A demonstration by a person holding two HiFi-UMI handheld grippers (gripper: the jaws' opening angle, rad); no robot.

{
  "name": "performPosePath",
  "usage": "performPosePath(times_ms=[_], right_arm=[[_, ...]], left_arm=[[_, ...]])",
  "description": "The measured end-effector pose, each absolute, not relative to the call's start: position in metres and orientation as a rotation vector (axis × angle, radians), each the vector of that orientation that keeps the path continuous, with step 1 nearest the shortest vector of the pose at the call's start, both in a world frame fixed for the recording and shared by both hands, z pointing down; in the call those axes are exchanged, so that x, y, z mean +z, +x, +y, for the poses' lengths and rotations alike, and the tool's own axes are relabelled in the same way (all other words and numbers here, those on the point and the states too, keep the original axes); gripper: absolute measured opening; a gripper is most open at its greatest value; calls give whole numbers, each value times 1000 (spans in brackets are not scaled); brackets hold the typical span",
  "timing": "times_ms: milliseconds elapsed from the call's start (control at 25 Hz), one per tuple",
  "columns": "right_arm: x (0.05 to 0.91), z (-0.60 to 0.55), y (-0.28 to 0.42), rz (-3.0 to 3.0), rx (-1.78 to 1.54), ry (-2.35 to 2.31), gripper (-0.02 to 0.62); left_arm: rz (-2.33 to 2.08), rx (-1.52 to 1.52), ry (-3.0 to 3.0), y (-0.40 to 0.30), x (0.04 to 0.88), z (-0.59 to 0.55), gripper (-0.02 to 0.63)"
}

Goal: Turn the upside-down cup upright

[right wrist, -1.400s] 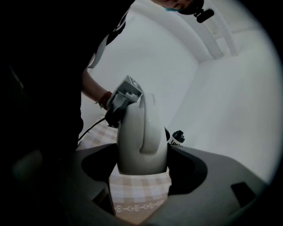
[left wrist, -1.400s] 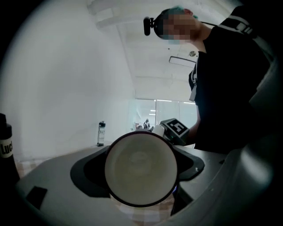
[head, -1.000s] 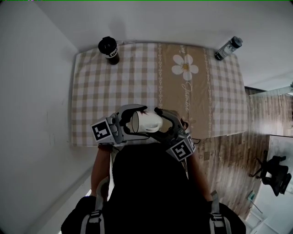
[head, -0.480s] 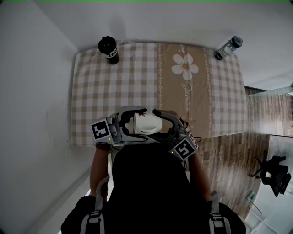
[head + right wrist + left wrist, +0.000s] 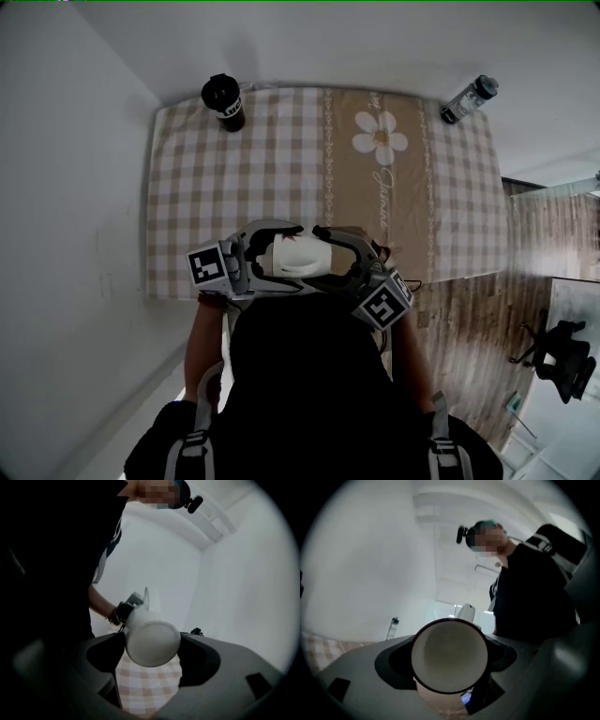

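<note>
A white cup [image 5: 298, 255] lies on its side in the air over the near edge of the checked tablecloth [image 5: 234, 178], held between both grippers. My left gripper [image 5: 270, 251] closes around the mouth end; in the left gripper view the open rim of the cup [image 5: 450, 656] faces the camera and fills the gap of the left gripper [image 5: 450, 660]. My right gripper [image 5: 339, 255] closes around the base end; in the right gripper view the flat bottom of the cup [image 5: 152, 644] sits between the jaws of the right gripper [image 5: 152, 648].
A black bottle [image 5: 223, 101] stands at the table's far left corner and a clear bottle [image 5: 467, 98] at its far right corner. A daisy print [image 5: 379, 139] marks the cloth's brown stripe. An office chair [image 5: 562, 354] stands on the wooden floor at the right.
The cup has rolled between the grippers, so its open mouth shows less from above. The right gripper's marker cube has shifted slightly to the right. The left gripper has barely moved.
</note>
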State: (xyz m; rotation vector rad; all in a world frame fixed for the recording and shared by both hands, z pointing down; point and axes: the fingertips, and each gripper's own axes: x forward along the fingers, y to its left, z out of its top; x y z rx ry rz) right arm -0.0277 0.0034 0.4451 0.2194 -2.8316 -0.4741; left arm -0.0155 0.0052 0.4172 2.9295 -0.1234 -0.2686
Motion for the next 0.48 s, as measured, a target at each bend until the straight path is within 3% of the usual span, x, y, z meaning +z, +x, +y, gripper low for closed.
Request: performPosePath(times_ms=[480], right_arm=[[391, 1, -31, -3387, 187, 254, 373]], left_arm=[[-58, -784, 2815, -33, 363, 2, 425]])
